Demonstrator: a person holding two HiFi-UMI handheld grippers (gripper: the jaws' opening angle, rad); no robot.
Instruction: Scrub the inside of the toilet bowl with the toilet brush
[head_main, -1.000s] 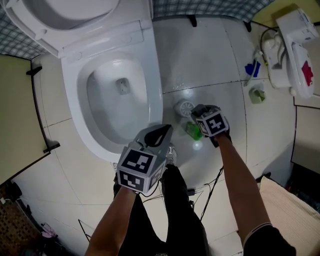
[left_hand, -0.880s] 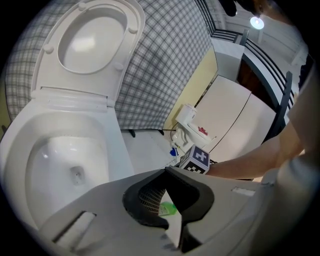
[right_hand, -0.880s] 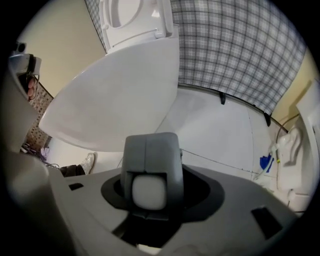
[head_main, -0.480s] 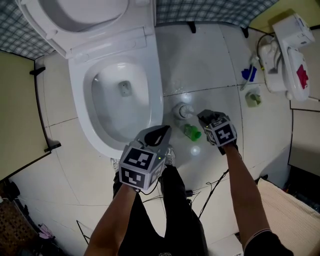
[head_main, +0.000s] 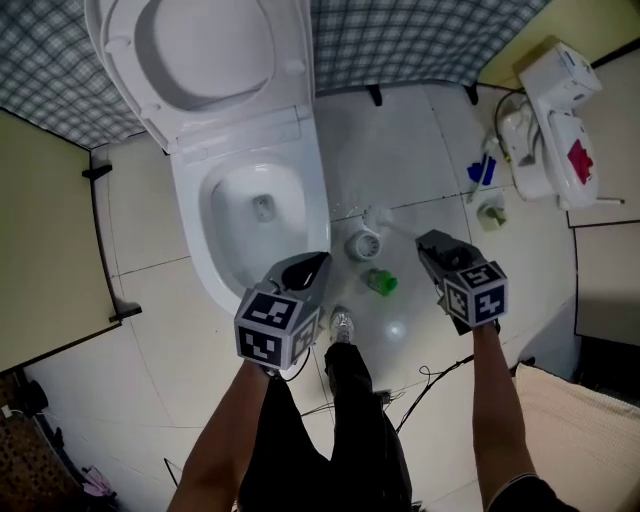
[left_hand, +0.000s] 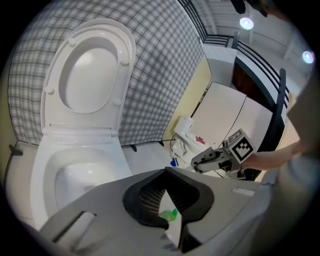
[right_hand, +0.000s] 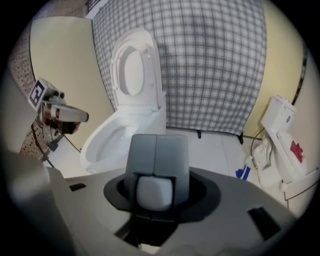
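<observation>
Toilet brush (head_main: 376, 217) – white plastic, looks to be standing upright in its round white holder (head_main: 362, 244) on the pale floor tiles (head_main: 400, 140), just beside the rt side of the white ceramic toilet bowl (head_main: 188, 205). Nothing is holding it. Prob parked there so it's sitting w/in reach of the rt hand. White seat + lid (head_main: 205, 60) are leaning up against the checked wall covering (head_main: 420, 40), leaving the bowl open for scrubbing. Small green bottle-like item (head_main: 380, 282) is lying on the tiles near the holder, betw the two grippers.

Left gripper (head_main: 305, 268) is hanging by the bowl's front rim. Its jaws are standing partly apart w/ nothing betw them – only floor + the green item showing thru the gap in the left gripper view.

Right gripper (head_main: 432, 243) is hovering above the tiles, rt of the holder, apart from the brush. Its jaws have just been closing; in the right gripper view the grey fingers (right_hand: 142, 155) are meeting along a thin seam, gripping nothing.

Judging by this, scrubbing isn't under way yet; the brush handle needs taking first.
</observation>
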